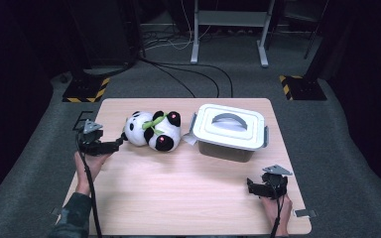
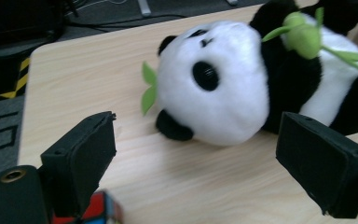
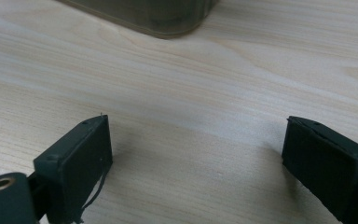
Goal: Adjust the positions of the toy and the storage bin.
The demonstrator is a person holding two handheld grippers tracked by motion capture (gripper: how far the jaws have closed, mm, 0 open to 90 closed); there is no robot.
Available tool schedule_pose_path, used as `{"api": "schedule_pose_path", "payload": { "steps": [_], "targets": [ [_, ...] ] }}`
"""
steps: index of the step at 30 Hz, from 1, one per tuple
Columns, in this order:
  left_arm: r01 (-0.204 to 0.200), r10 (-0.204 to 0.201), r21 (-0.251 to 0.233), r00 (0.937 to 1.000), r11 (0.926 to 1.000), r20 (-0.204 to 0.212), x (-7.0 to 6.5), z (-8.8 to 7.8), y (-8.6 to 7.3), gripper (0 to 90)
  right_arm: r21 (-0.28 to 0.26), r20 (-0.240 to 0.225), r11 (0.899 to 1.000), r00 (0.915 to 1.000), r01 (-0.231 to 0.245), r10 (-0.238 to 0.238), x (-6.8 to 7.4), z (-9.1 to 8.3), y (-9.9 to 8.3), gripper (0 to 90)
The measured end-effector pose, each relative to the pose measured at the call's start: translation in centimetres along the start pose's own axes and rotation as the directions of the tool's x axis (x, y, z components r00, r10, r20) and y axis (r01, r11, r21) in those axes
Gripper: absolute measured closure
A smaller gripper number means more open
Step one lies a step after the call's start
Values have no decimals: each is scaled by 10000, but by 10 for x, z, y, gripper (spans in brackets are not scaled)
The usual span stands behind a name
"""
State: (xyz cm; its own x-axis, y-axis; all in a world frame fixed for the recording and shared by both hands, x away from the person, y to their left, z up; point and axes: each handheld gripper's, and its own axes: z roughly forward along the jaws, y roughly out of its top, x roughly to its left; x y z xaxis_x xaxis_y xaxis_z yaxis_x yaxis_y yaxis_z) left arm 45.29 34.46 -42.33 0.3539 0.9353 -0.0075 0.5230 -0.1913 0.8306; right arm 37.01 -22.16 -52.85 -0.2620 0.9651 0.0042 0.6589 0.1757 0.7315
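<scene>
A black-and-white panda plush (image 1: pixel 154 130) with green leaves lies on its side at the back left of the wooden table (image 1: pixel 178 198). My left gripper (image 1: pixel 120 142) is just to its left, held above the table and pointing at its head. In the left gripper view the panda's head (image 2: pixel 223 88) lies beyond the wide-open jaws of the left gripper (image 2: pixel 196 135), with nothing between them. A multicoloured cube (image 2: pixel 100 211) peeks out under the left jaw. My right gripper (image 1: pixel 250 186) rests open near the front right, its jaws (image 3: pixel 196 140) apart over bare wood.
A grey lidded box (image 1: pixel 230 130) with a handle on top stands at the back right, beside the panda; its lower corner (image 3: pixel 158 18) lies ahead of the right gripper. Dark floor, cables and stand legs surround the table.
</scene>
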Motion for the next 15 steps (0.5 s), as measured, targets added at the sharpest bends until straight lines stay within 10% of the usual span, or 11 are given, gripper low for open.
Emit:
{"api": "schedule_pose_path", "payload": {
  "steps": [15],
  "targets": [
    [-1128,1085,281,9861,9932,1262,-58,55,55,128,9,-28,10000,10000,-5,5,0,0,0,74]
  ]
}}
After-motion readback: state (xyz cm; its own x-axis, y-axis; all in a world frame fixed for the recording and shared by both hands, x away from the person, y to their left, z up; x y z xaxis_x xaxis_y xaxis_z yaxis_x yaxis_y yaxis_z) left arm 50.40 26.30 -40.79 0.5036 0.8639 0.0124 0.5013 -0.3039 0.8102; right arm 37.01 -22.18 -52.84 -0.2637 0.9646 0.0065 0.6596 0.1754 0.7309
